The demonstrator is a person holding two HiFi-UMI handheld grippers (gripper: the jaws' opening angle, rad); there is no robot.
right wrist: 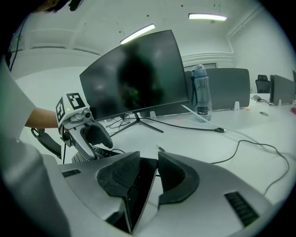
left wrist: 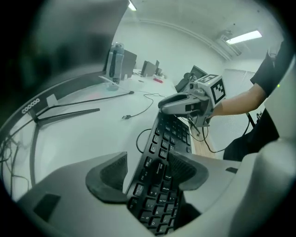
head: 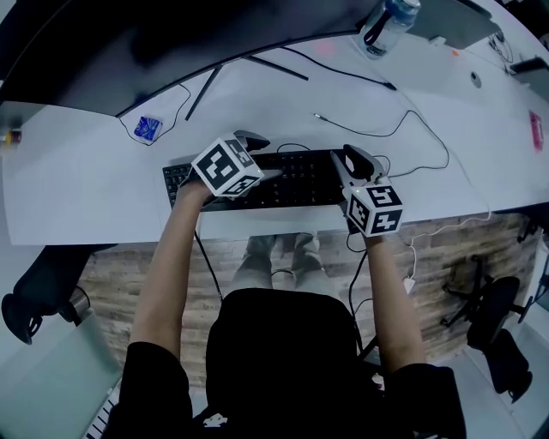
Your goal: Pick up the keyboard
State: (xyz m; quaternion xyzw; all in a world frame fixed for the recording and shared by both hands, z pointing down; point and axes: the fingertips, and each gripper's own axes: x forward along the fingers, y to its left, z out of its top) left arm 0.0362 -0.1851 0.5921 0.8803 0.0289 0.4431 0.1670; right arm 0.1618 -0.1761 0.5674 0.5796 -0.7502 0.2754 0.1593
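Clearly the left tool (left wrist: 148,172) is released, its jaws spread wide, with the left end of the black keyboard (head: 296,180) lying loose between them. The right tool (right wrist: 149,173) is clenched on the keyboard's right end. Beyond both tools the white table (head: 86,189) carries a curved monitor (right wrist: 134,78), a water bottle (head: 390,21) and a loose cable (head: 412,129), in a bright office under ceiling strip lights (right wrist: 207,17).

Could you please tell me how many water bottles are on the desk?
1. The water bottle stands upright on the desk, right of the monitor in the head view; more could be hidden behind the monitor.
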